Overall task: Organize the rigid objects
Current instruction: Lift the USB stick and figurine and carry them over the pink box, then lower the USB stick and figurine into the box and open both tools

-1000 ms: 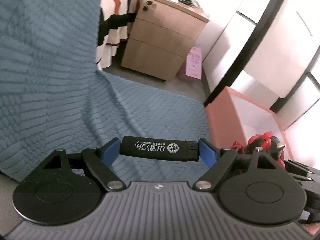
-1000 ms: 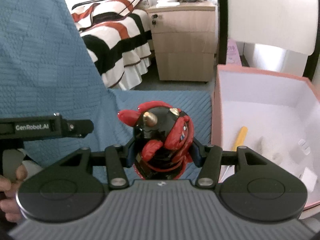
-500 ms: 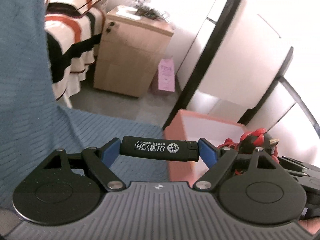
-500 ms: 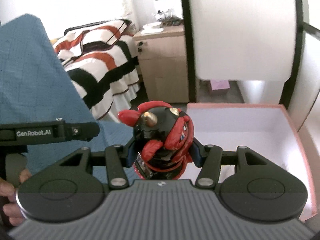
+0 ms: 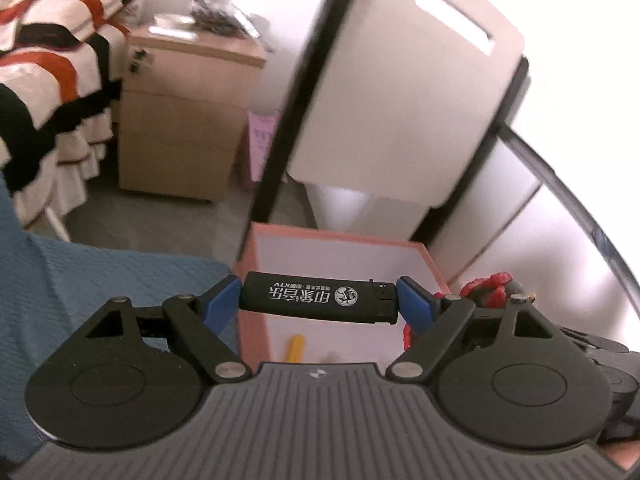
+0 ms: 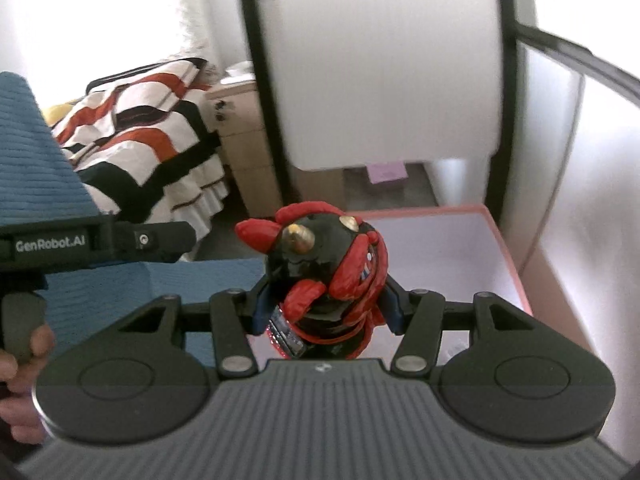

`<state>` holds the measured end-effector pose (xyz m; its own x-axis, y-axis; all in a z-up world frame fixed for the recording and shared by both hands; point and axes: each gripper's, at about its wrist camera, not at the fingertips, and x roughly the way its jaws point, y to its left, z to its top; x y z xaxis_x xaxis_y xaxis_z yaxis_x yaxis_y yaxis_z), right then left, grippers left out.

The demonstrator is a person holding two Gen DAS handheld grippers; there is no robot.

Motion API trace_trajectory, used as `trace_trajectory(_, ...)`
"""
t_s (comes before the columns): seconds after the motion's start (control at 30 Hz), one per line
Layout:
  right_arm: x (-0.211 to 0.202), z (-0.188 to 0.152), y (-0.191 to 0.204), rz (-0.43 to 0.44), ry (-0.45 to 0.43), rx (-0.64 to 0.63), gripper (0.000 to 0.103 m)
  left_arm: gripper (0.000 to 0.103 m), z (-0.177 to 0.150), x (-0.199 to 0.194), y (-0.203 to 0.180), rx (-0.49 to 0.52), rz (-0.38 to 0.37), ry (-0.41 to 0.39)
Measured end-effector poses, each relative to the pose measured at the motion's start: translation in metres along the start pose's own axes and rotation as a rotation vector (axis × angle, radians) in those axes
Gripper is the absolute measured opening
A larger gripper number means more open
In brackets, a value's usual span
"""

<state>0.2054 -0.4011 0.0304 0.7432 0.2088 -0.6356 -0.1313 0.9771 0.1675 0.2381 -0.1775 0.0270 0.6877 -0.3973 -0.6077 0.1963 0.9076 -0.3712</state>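
My left gripper (image 5: 319, 302) clamps a black lighter (image 5: 320, 298) endwise over the pink box (image 5: 252, 300), whose floor is mostly hidden. My right gripper (image 6: 326, 308) grips a horned figurine (image 6: 324, 268); bedroom background blurred.

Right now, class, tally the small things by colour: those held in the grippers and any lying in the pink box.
Black: 1, lighter
Black and red: 1, horned figurine
Yellow: 1, stick in the pink box
Total: 3
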Motion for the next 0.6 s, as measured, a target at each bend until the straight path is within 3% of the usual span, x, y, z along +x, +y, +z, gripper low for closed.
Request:
trace_trajectory(0.37,0.031,-0.061,-0.053,-0.061,0.145,0.063,0.056,0.087,-0.06,0.077,-0.025,0.039,-0.013,0.165)
trace_trajectory(0.6,0.042,-0.082,-0.063,-0.067,0.209,0.082,0.056,0.087,-0.08,0.095,-0.025,0.058,0.0,0.233)
